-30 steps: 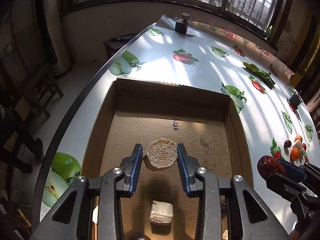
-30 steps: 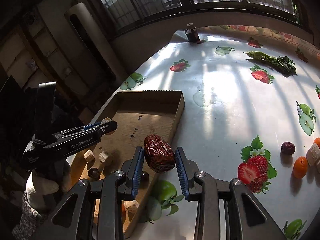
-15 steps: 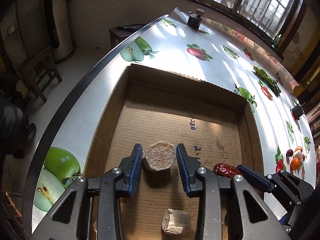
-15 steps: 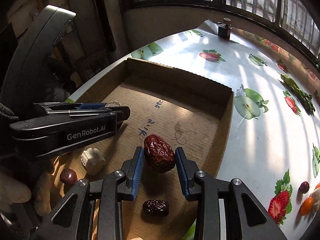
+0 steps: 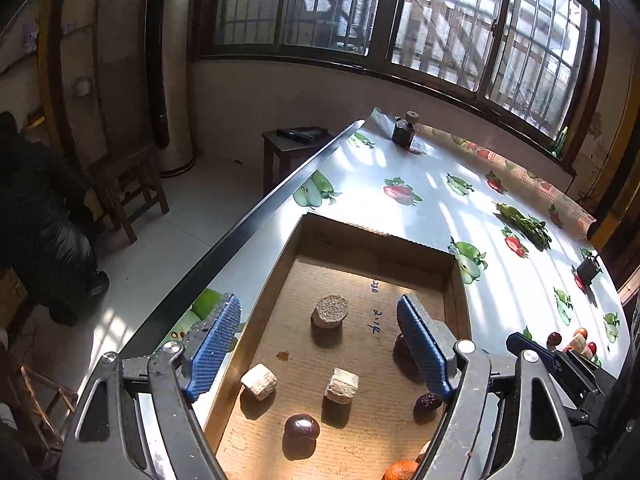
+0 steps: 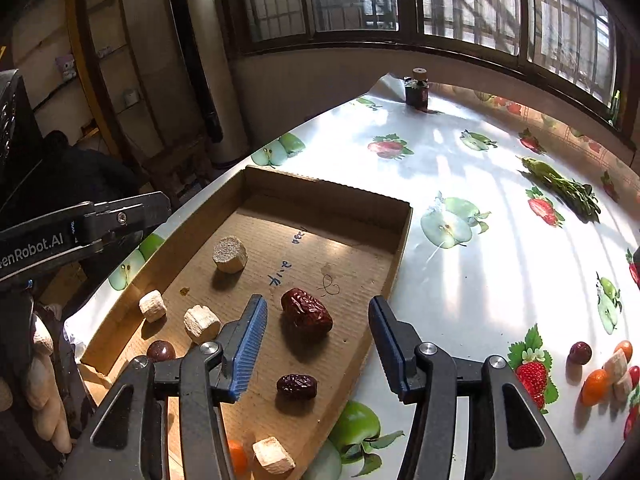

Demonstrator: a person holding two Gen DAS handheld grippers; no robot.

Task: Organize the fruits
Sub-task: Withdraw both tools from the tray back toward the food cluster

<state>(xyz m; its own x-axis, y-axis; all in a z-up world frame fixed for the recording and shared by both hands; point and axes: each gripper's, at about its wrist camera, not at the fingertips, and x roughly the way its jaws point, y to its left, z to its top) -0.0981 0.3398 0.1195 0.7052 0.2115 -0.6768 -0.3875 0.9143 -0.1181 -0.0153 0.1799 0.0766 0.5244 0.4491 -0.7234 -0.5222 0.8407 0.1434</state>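
A shallow cardboard tray (image 5: 376,236) (image 6: 332,190) lies on the fruit-print tablecloth. In it lie a round beige slice (image 5: 329,311) (image 6: 229,254), two beige cubes (image 5: 341,385) (image 6: 201,323), a dark round fruit (image 5: 301,428) (image 6: 160,350), a large red date (image 6: 306,311) and a smaller date (image 6: 297,385) (image 5: 428,401). My left gripper (image 5: 320,350) is open above the tray, with the slice lying beyond its jaws. My right gripper (image 6: 318,346) is open, with the large date on the tray floor between its jaws.
A cluster of small fruits, oranges, a dark plum and beige pieces (image 6: 604,368) (image 5: 576,340) lies on the table at the right. Green vegetables (image 6: 560,184) and a dark bottle (image 6: 416,90) stand farther back. The table edge (image 5: 256,216) drops to the floor at the left.
Both grippers have opened and drawn back. The left one let go of the beige slice and the right one let go of the large date; both now lie in the tray.
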